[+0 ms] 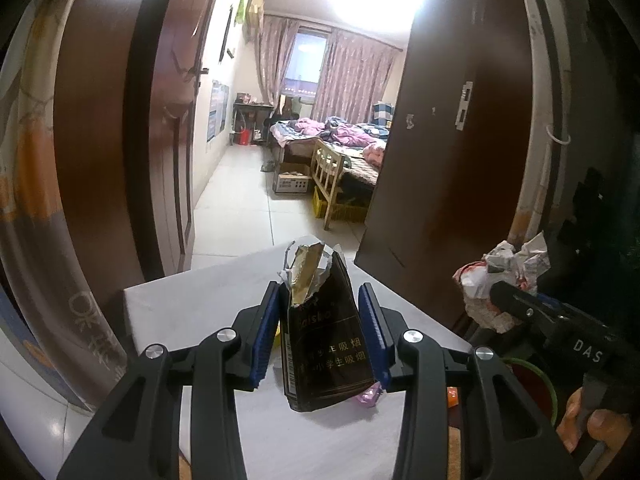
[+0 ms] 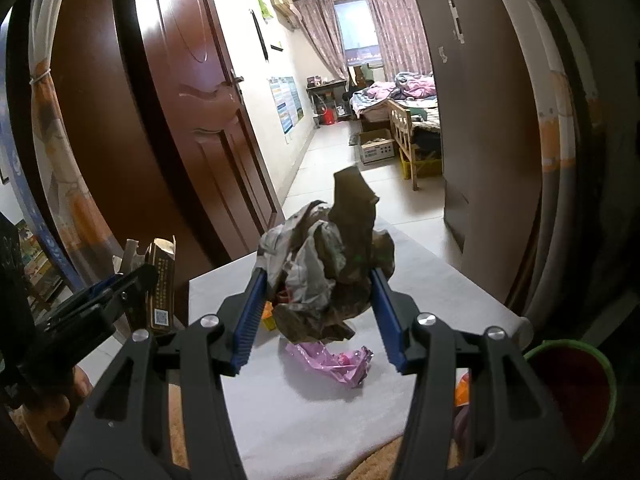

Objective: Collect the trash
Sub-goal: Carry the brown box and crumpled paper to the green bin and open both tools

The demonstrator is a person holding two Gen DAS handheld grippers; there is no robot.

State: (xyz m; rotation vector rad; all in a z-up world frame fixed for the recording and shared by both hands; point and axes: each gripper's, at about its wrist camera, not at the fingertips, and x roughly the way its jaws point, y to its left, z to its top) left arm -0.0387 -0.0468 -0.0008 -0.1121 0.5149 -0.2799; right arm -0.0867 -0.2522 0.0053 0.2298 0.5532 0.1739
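Two tongs [image 1: 320, 320], three trash pieces [image 2: 326, 276].

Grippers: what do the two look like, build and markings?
Both match: black plastic linkage arms with silver round pivot bolts, and ribbed blue pads lining the fingers. Left gripper; right gripper. In the left wrist view the right gripper's body carries white letters "DAS". No cables or sleeves show.

We see only a slice of the green-rimmed bucket [image 2: 576, 384], cut off at the right wrist view's right edge. The pink wrapper [image 1: 370, 396] is mostly hidden behind the dark pack [image 1: 324, 344] in the left view. The bench [image 2: 300, 420] runs under both tools. The orange scrap [image 2: 462, 390] sits half hidden behind the right tool's arm. We cannot read the wall poster [image 2: 286, 102].
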